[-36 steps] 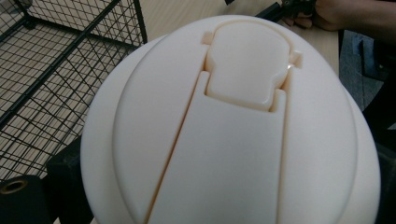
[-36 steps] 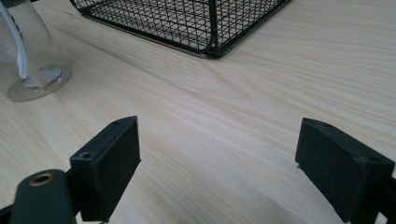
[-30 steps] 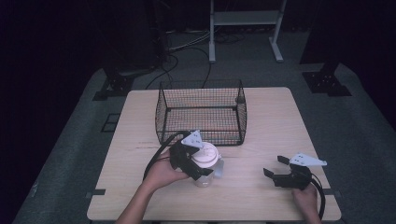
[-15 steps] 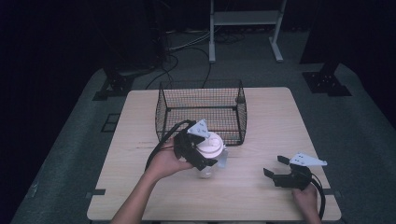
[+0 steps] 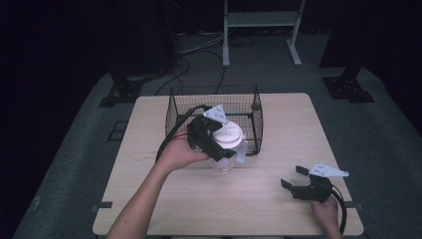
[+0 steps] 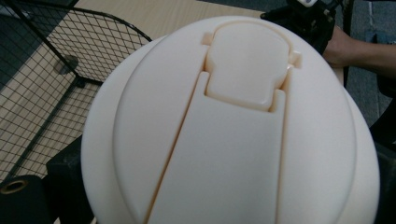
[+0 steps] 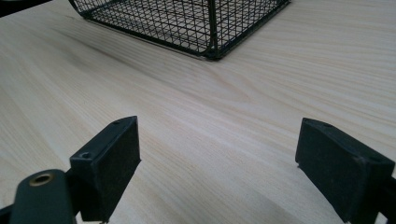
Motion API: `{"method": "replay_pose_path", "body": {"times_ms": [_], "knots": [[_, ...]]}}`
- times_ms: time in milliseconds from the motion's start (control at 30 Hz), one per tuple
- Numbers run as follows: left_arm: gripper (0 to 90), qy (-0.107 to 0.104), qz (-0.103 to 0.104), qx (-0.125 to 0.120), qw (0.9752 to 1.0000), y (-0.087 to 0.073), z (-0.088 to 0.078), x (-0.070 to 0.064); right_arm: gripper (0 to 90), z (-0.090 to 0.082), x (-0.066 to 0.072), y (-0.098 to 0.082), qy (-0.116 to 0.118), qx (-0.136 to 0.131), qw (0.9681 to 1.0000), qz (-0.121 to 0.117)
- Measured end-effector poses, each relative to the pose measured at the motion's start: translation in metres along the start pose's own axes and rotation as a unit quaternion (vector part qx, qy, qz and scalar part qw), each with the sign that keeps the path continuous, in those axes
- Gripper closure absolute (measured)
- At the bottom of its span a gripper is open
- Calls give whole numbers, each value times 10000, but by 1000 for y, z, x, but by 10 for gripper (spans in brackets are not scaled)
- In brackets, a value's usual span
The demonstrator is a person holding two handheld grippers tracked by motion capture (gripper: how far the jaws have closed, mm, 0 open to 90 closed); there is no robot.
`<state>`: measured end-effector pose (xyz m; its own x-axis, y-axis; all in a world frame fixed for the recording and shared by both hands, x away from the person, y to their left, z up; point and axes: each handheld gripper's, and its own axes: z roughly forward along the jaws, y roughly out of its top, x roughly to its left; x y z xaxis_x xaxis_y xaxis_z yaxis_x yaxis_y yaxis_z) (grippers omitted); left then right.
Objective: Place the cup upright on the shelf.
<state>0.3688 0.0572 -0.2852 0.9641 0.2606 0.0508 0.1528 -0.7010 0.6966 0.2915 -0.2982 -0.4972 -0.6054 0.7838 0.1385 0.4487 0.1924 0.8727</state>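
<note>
In your left gripper view the cream lid of the jar runs off the bottom edge and hides both jaws, so you cannot see how they sit on it. From the high view, the left gripper covers the jar's 9 o'clock side and the jar hides part of the wire basket's near wall. Your right hand is cut off at 6 o'clock, and the basket runs off the right gripper view at 12 o'clock.

Clear jar with cream flip-top lid, held off the table, at the wire basket's front wall
</note>
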Motion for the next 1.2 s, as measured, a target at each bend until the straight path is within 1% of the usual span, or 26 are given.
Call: {"method": "replay_pose_path", "body": {"times_ms": [33, 67, 100, 133, 267, 367, 400, 533, 600, 700, 733, 767, 967, 1067, 1167, 1200], "knots": [[49, 0, 0, 0, 10000, 0, 0, 0, 129, 0, 0, 0, 0, 0, 10000, 0], [49, -8, -21, -24, 10000, 6, -1, 3, 129, 0, 0, 0, 1, -2, 10000, 3], [49, -8, -21, -24, 10000, 6, -1, 3, 129, 0, 0, 0, 0, -3, 10000, 1], [49, -3, -10, 11, 10000, 12, -3, 8, 129, 0, 0, 0, 1, 0, 10000, 2], [49, 37, -27, 95, 9999, 24, -5, 16, 129, 0, 0, 0, 2, -5, 10000, 1], [49, 44, -79, 94, 9999, 31, -6, 23, 129, 0, 0, 0, 3, -12, 10000, 7], [49, 80, -85, 94, 9999, 34, -6, 25, 129, 0, 0, 0, 3, -14, 10000, 7], [49, 206, -106, 135, 9996, 41, -4, 31, 129, 0, 0, 0, -4, -6, 10000, 4], [49, 220, -138, 155, 9995, 42, -4, 33, 129, 0, 0, 0, -7, -4, 10000, 5], [49, 261, -205, 228, 9992, 49, -2, 42, 129, 0, 0, 0, -8, -17, 10000, 15], [49, 261, -205, 228, 9992, 49, -2, 42, 129, 0, 0, 0, -6, -20, 10000, 16], [49, 271, -232, 245, 9991, 52, -1, 47, 129, 0, 0, 0, -6, -23, 10000, 16], [49, 323, -349, 247, 9986, 58, 5, 62, 129, -1, 0, 0, -13, -33, 10000, 56], [49, 392, -455, 140, 9981, 61, 5, 70, 129, -1, 0, 0, -15, -37, 10000, 59], [49, 638, -493, 181, 9966, 63, 6, 78, 129, -1, 0, 0, -28, -44, 10000, 59], [49, 662, -536, 187, 9962, 63, 6, 81, 129, -1, -1, 0, -30, -48, 10000, 63]]}}
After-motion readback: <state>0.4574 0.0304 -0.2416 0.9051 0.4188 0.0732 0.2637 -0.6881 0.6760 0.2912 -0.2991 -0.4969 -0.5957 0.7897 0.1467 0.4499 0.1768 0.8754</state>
